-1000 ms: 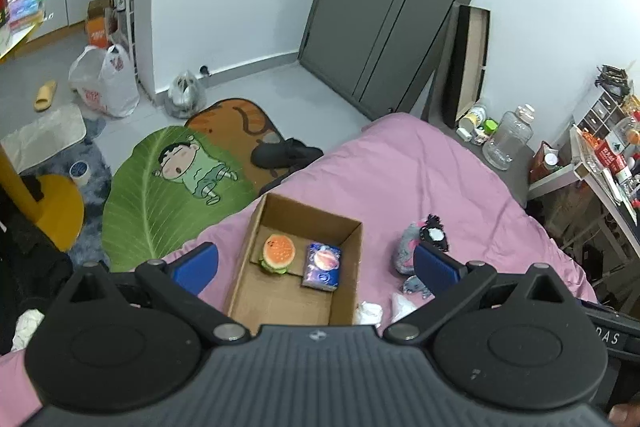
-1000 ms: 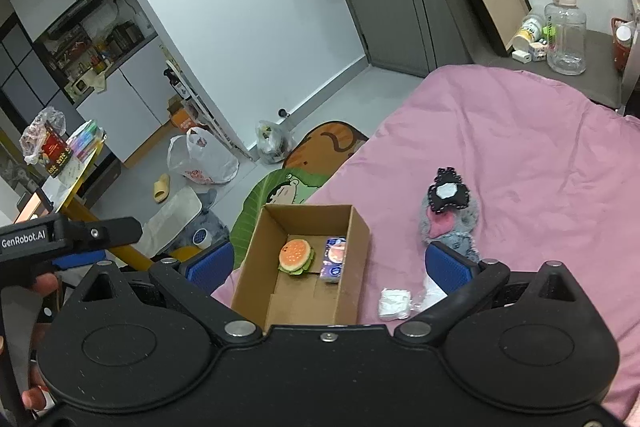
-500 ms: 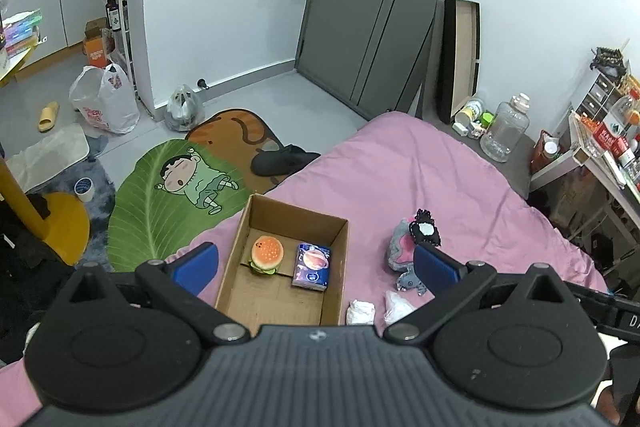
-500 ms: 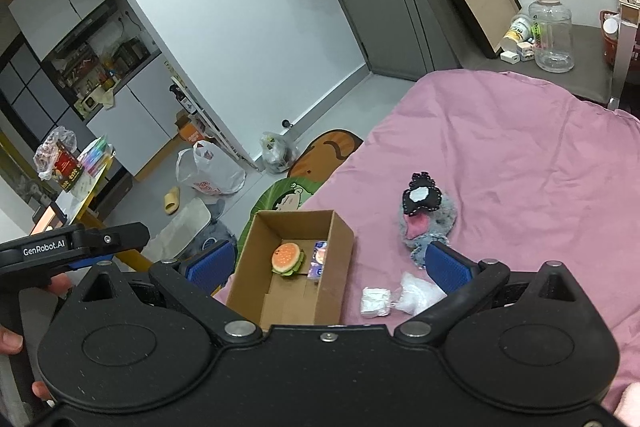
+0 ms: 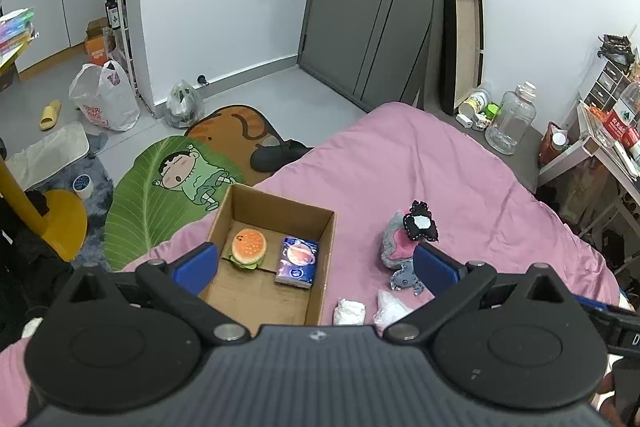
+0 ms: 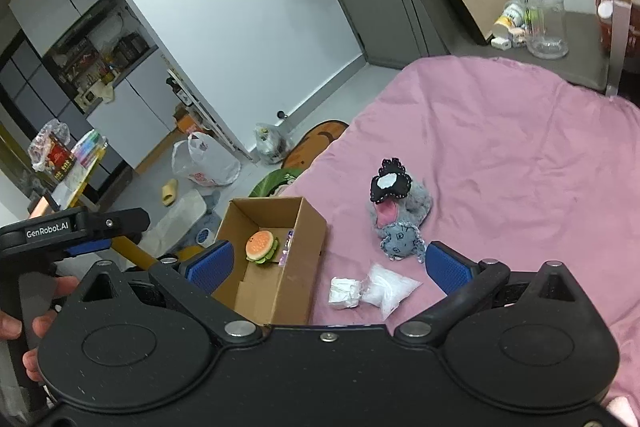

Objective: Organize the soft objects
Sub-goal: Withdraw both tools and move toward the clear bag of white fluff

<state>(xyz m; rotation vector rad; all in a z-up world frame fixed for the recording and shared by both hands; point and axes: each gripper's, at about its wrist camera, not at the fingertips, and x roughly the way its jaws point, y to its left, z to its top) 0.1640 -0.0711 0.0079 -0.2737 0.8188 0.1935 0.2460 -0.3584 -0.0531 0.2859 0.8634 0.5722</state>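
An open cardboard box (image 5: 324,259) (image 6: 308,239) sits on the pink bed and holds a plush burger (image 5: 248,249) (image 6: 261,245) and a blue tissue pack (image 5: 298,261). To its right lie a grey-pink plush with a black top (image 5: 406,239) (image 6: 394,211), a crumpled white wad (image 5: 349,311) (image 6: 343,291) and a clear bag (image 5: 390,307) (image 6: 387,287). My left gripper (image 5: 316,267) and right gripper (image 6: 328,265) are both open and empty, held high above these things.
The pink bed (image 5: 460,179) ends at a floor with a cartoon leaf mat (image 5: 172,187), slippers (image 5: 276,155) and bags (image 5: 104,99). A water jug (image 5: 510,125) and a side table (image 5: 592,151) stand at the right.
Both grippers have risen and pulled back from the bed, so the box and plush look smaller. Nothing was taken or let go.
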